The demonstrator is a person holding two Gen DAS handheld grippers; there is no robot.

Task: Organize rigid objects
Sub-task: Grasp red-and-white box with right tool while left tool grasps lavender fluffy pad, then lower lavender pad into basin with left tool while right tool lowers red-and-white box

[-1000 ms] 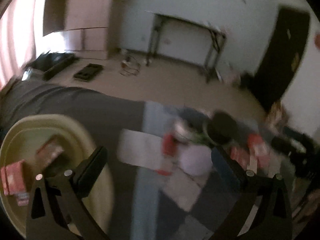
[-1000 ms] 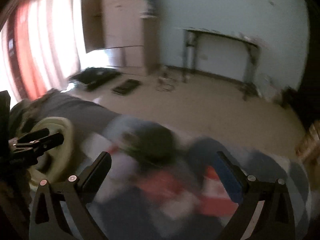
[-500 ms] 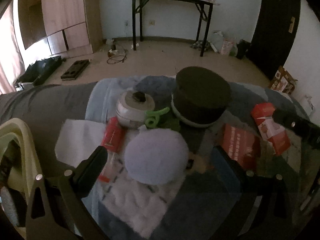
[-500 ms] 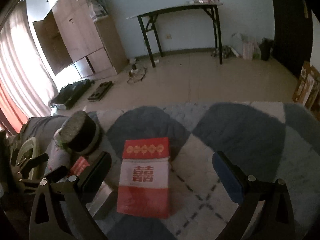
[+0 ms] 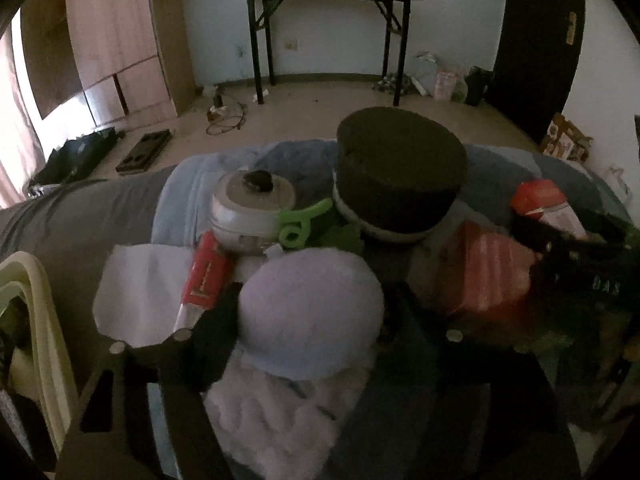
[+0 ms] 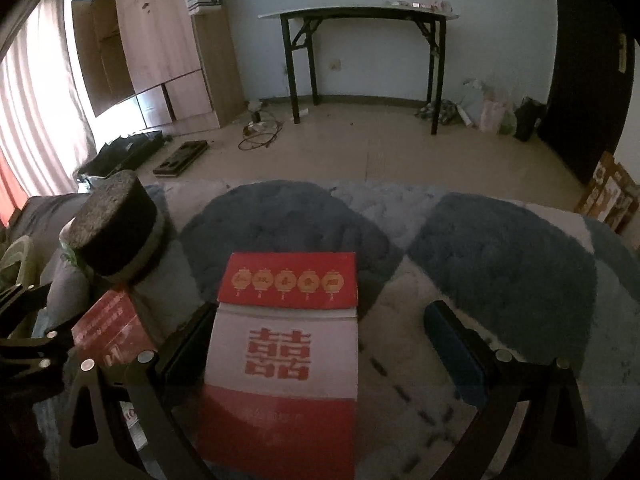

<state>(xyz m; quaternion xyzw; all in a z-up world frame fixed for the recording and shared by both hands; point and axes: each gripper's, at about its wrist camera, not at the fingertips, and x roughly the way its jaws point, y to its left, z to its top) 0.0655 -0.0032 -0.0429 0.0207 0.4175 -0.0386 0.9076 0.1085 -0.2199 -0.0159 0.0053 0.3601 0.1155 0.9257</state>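
In the right wrist view a red and white box [image 6: 286, 364] with a red double-happiness mark lies on the blue and white blanket [image 6: 500, 248] between my open right gripper's [image 6: 320, 340] jaws. Its left finger [image 6: 188, 340] is close beside the box; the right finger [image 6: 452, 340] stands apart. In the left wrist view my left gripper [image 5: 316, 344] straddles a pale lavender round lid [image 5: 310, 312], its jaws blurred. A black cylinder [image 5: 400, 176], a grey pot [image 5: 252, 212], a green clip [image 5: 298, 224], a red tube [image 5: 204, 276] and red packets [image 5: 492, 276] lie beyond.
A cream tub [image 5: 36, 320] sits at the left edge on a grey sheet [image 5: 80, 216]. White paper [image 5: 140, 292] lies by the tube. The right gripper's black frame [image 5: 576, 248] crosses the left view's right side. A black table [image 6: 364, 56] and wooden cupboard [image 6: 168, 44] stand beyond the floor.
Both grippers have moved forward and down toward the blanket. The left gripper's jaws now stand closer around the lavender lid. The right gripper now straddles the red and white box.
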